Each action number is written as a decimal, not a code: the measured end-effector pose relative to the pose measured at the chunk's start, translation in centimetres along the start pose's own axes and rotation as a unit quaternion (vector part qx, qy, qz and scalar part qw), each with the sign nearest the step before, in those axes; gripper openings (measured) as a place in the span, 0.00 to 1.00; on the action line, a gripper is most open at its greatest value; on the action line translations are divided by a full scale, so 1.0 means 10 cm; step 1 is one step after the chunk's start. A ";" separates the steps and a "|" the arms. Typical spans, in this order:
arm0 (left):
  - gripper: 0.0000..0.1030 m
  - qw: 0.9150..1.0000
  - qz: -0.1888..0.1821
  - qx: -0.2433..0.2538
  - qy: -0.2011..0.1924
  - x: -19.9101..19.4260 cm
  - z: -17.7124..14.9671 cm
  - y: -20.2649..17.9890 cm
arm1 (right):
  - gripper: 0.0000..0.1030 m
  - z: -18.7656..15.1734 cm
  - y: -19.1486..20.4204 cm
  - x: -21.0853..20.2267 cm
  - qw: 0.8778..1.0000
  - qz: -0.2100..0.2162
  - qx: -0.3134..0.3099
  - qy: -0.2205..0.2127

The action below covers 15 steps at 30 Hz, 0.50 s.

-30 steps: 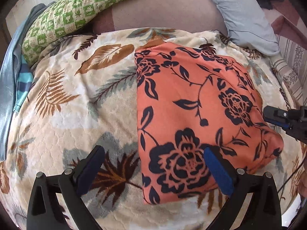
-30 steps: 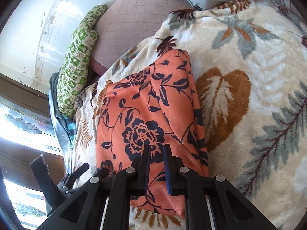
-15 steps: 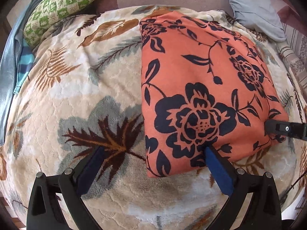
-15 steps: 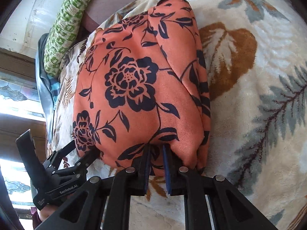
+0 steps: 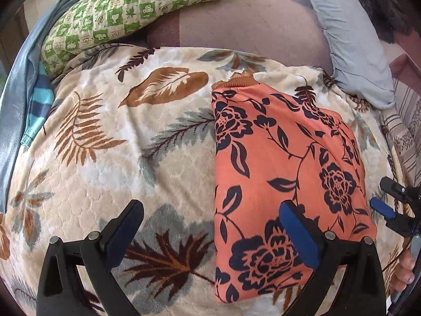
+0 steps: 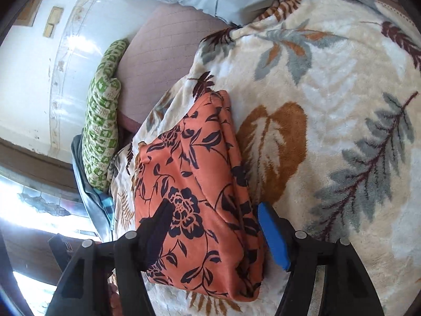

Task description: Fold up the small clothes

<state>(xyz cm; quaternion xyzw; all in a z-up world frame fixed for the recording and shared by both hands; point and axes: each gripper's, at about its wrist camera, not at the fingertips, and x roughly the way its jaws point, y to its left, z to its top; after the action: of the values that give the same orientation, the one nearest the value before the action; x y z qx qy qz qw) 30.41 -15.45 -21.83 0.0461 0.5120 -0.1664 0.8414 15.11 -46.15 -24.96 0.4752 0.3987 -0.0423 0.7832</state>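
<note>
Folded orange floral garment (image 5: 284, 163) lies on the leaf-print blanket (image 5: 110, 163), below the green pillow (image 5: 126, 10). Your left gripper (image 5: 210, 234) gapes empty; right gripper (image 6: 215, 231) is opening, cloth between unpressed pads. Likely soft, light, slippery: pinch layered edges.

Nothing readable here, honestly. No words, labels, brand names or numbers anywhere in either view. The green checked pillow (image 5: 126, 10) up around 11 o'clock only has little leaf and animal pictures, no lettering.
</note>
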 end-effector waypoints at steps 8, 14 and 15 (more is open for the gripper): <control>1.00 1.000 -0.019 -0.001 0.003 0.25 0.16 -0.16 | 0.69 0.05 0.00 0.22 1.000 0.001 0.010 0.008; 1.00 0.999 -0.033 0.017 -0.001 0.33 0.22 -0.25 | 0.69 0.08 0.01 0.26 1.000 0.004 0.003 -0.003; 1.00 0.999 -0.035 0.016 -0.001 0.35 0.23 -0.24 | 0.69 0.09 0.01 0.26 1.000 0.005 0.002 -0.006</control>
<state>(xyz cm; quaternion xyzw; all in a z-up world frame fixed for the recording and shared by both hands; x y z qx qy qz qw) 33.02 -19.14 -23.60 0.0419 0.5096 -0.2037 0.8349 17.42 -45.95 -26.38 0.4787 0.3917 -0.0417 0.7847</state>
